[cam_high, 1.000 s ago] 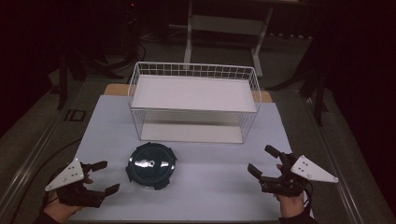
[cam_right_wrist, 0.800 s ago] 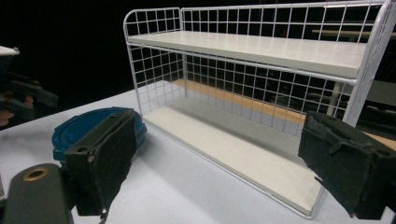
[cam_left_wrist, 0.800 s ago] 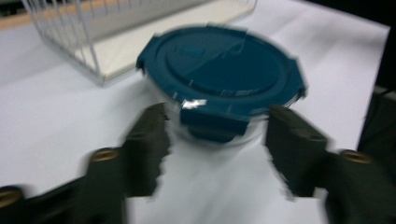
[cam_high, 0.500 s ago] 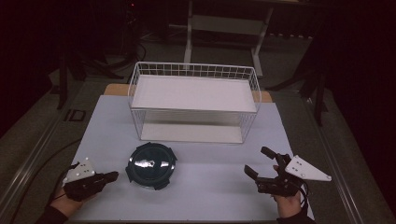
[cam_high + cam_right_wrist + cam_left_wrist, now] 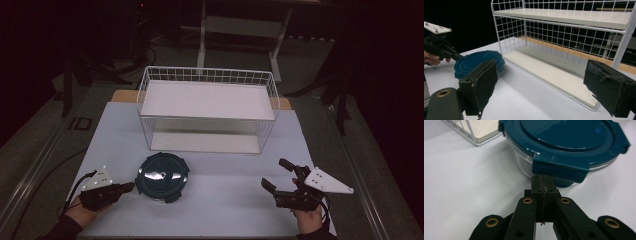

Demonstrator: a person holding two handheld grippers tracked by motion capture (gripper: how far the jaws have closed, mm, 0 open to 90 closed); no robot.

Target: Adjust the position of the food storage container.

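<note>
Because the left gripper (image 5: 131, 186) has its 2 jaws pressed flat together with nothing between them, it reads as a pushing or prying tip rather than a grasp: in the left gripper view the closed tip (image 5: 541, 181) sits just below the near latch tab of the teal-lidded container (image 5: 564, 150), touching or all but touching it. My guess is that the closed tip is meant to lift that tab or nudge the container along. The container (image 5: 162, 176) stands on the white counter (image 5: 230, 200) at near left, just in front of the wire shelf rack (image 5: 208, 110), which occupies the far middle. The right gripper (image 5: 278, 176) waits at near right, well apart from the container, jaws spread wide and empty, probably ready to steady or take it.
</note>
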